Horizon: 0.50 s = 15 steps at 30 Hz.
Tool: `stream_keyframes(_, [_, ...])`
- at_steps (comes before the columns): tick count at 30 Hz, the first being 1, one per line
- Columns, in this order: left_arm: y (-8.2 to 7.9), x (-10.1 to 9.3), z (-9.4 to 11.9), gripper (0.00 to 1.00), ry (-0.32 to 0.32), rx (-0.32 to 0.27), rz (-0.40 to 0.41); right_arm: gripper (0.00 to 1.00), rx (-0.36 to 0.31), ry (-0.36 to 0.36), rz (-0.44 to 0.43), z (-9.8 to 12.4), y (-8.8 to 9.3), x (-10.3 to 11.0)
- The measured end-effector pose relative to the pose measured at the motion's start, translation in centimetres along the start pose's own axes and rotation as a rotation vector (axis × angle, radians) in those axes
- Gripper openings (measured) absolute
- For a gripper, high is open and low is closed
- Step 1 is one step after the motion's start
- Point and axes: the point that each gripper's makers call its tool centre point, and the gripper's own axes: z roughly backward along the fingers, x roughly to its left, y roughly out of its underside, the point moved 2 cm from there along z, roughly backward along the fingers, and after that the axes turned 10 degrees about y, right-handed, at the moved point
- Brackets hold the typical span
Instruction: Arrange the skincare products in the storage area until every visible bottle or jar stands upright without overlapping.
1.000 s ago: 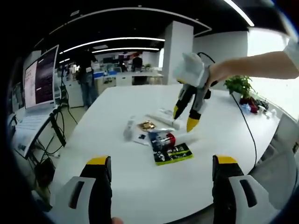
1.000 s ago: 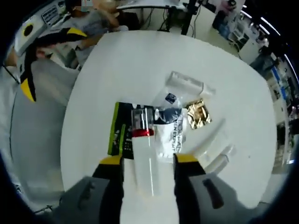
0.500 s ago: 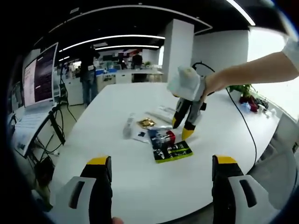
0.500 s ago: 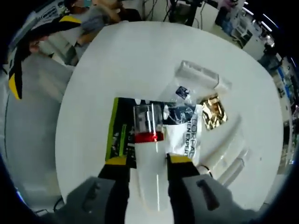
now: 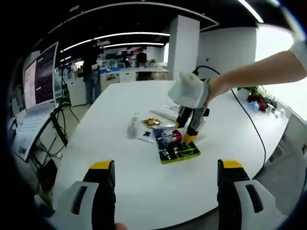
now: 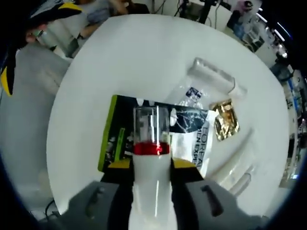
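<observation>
A white bottle (image 6: 151, 191) with a clear cap and a red band lies along my right gripper (image 6: 151, 164), whose jaws are shut on its body. Under its cap lie a green-and-black sachet (image 6: 115, 139) and a dark-and-white sachet (image 6: 192, 139). In the left gripper view the right gripper (image 5: 187, 135), held by a hand, reaches down onto the product pile, beside the red band of the bottle (image 5: 175, 139) and the green sachet (image 5: 178, 152). My left gripper (image 5: 165, 165) hangs open over the near table edge, nothing between its fingers.
A gold sachet (image 6: 225, 125), a white tube (image 6: 213, 76) and a clear tube (image 6: 240, 177) lie by the pile on the round white table (image 6: 96, 62). The clear tube (image 5: 132, 127) lies left of the pile. A monitor (image 5: 41, 76) stands far left; people stand behind.
My right gripper has come down onto the pile and its jaws have shut on the white bottle, which now looks larger between them. My left gripper has stayed open and still.
</observation>
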Motion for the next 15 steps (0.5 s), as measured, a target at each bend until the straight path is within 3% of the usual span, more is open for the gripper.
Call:
stream_keyframes(9, [0.26, 0.68, -0.29, 0.84, -0.019, 0.007, 0.037, 0.29, -0.084, 0.023, -0.019, 0.16, 0.04, -0.05])
stream_keyframes(15, [0.18, 0.33, -0.21, 0.83, -0.023, 0.017, 0.003, 0.29, -0.099, 0.036, -0.032, 0.18, -0.06, -0.18])
